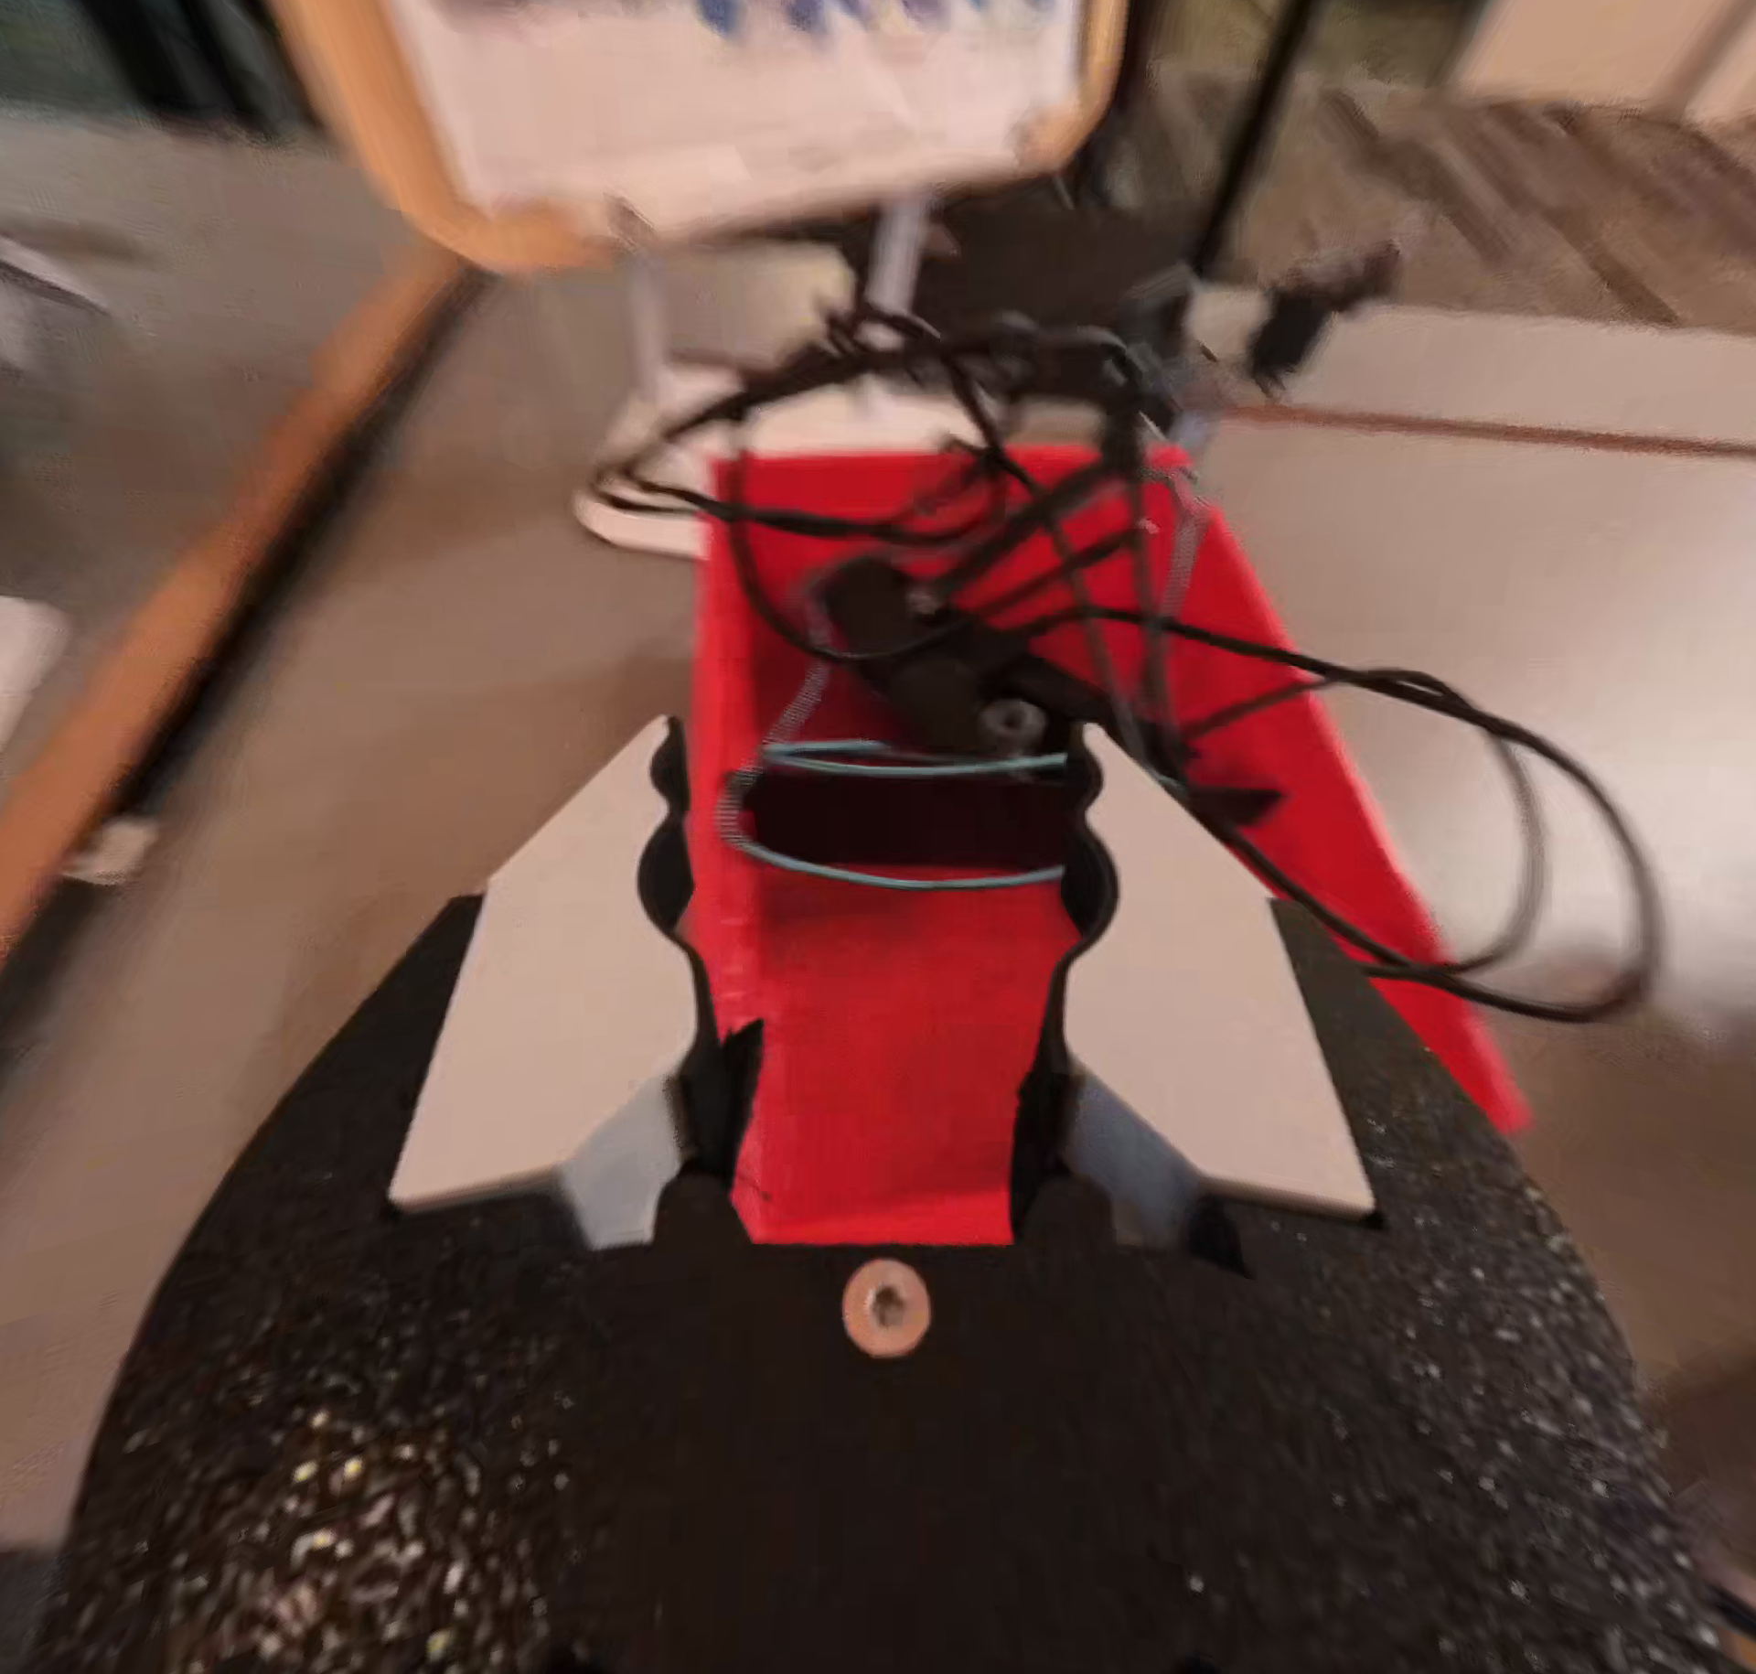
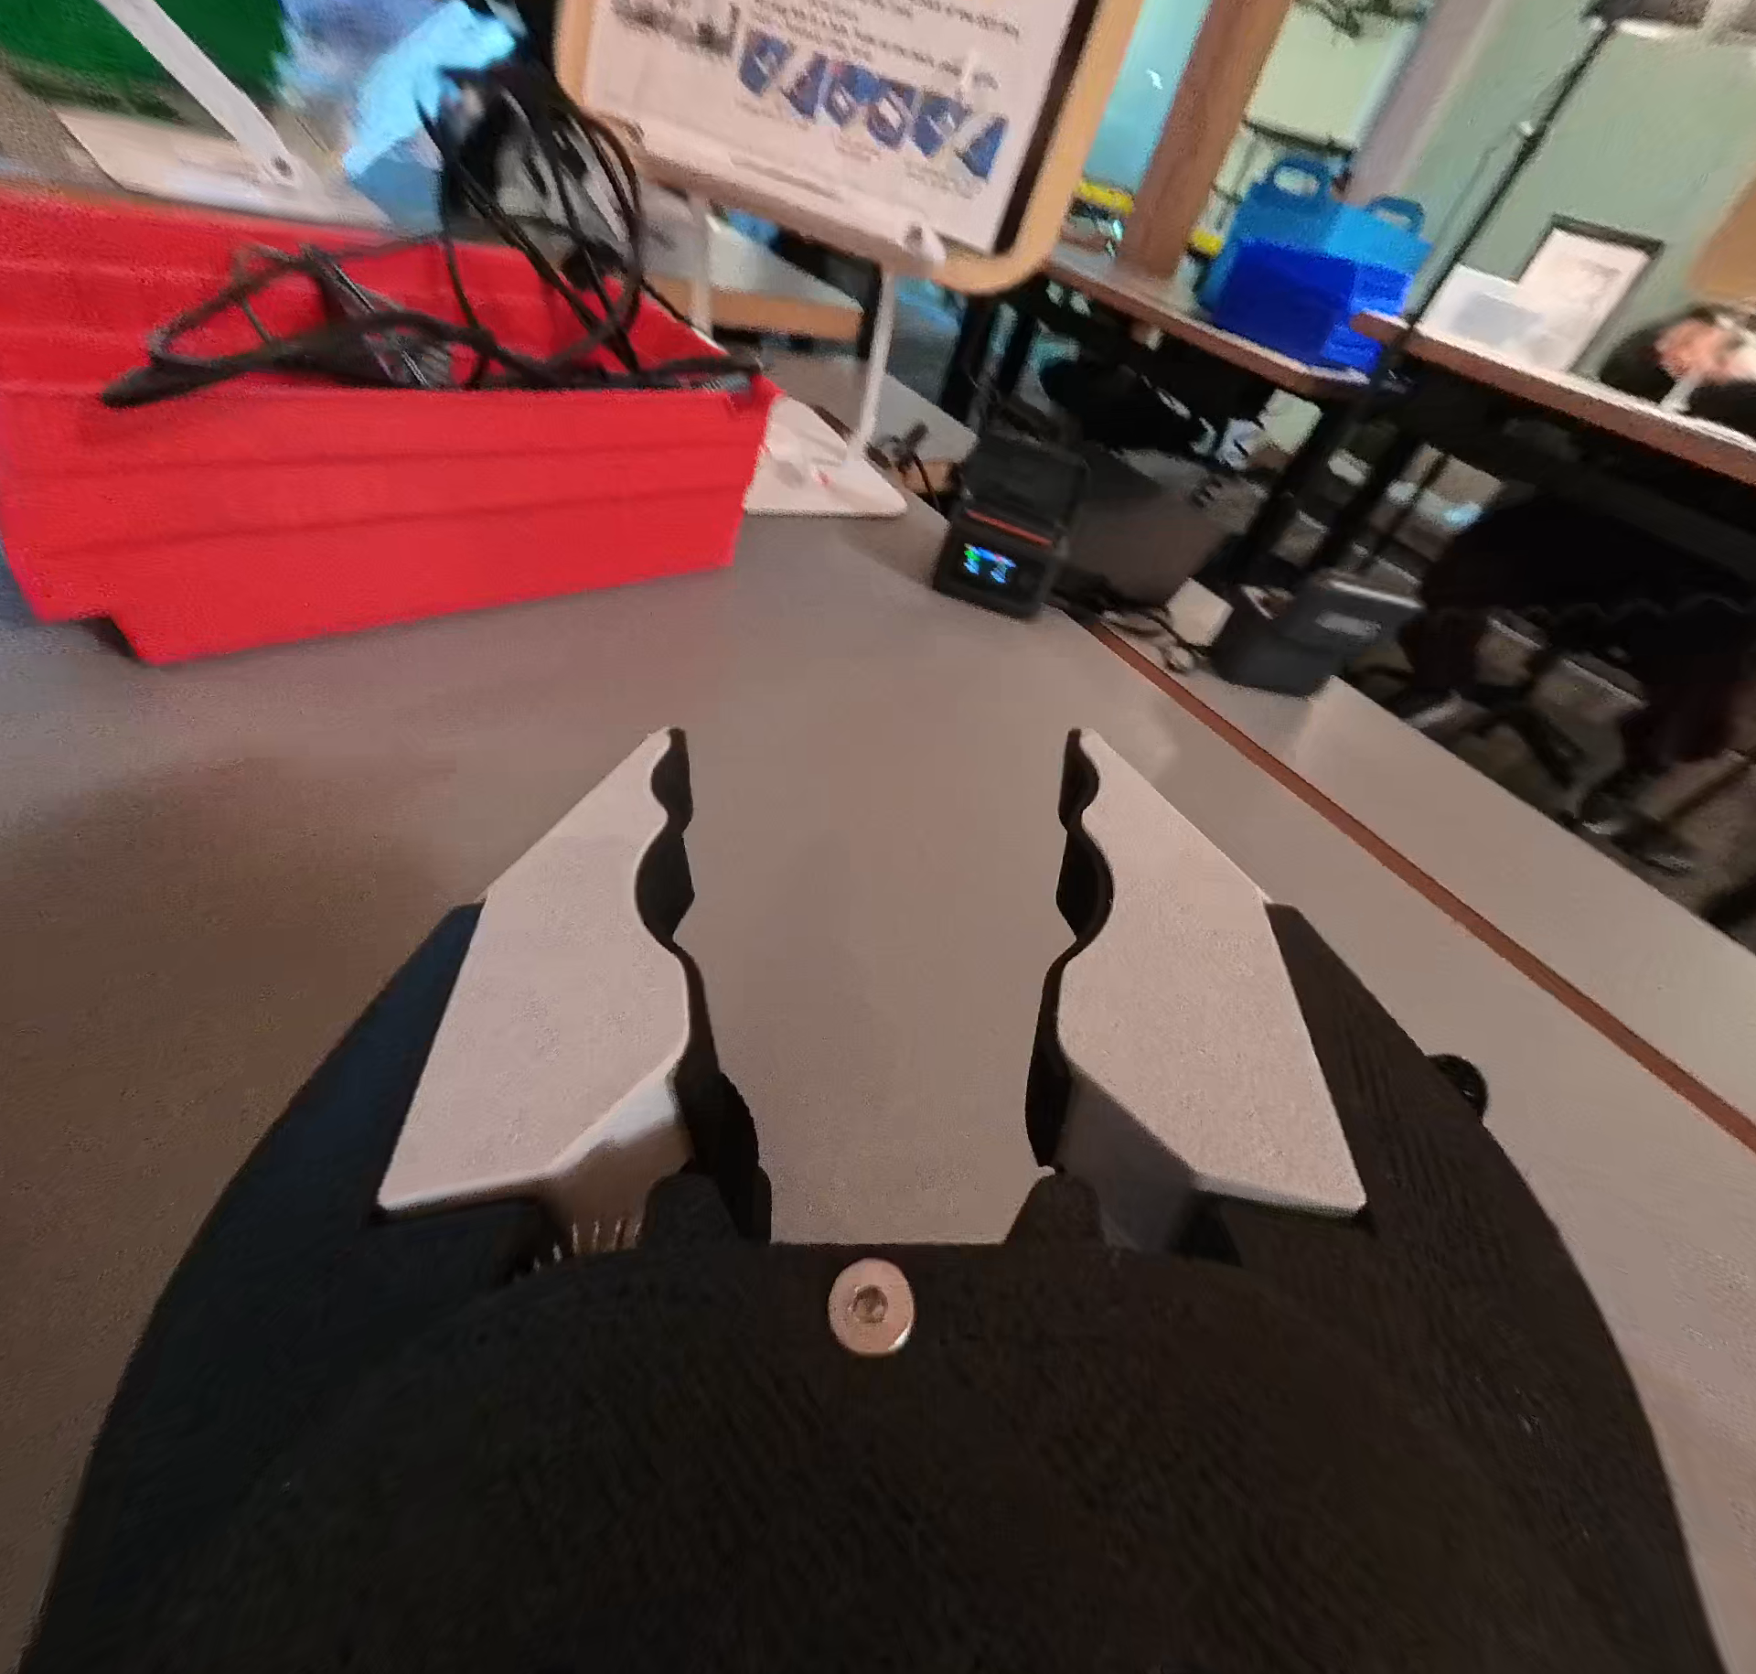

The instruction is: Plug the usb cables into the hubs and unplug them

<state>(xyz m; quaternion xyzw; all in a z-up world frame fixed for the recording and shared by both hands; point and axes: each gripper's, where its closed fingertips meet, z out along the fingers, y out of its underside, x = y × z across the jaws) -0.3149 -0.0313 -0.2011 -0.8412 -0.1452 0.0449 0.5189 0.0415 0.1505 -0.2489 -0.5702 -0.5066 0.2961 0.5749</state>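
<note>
The left gripper (image 1: 879,754) hangs over the red bin (image 1: 855,1011), jaws apart around nothing. A dark hub (image 1: 903,821) lies in the bin just past the fingertips, tangled black cables (image 1: 1045,583) beyond it spilling over the right wall. The right gripper (image 2: 874,754), jaws also apart and empty, sits above the bare grey table (image 2: 855,659), with the bin far left and a sign (image 2: 827,70) behind.

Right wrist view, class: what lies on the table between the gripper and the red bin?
Nothing. In the right wrist view, only bare grey table stretches from the open right gripper to the red bin holding tangled black cables.
</note>
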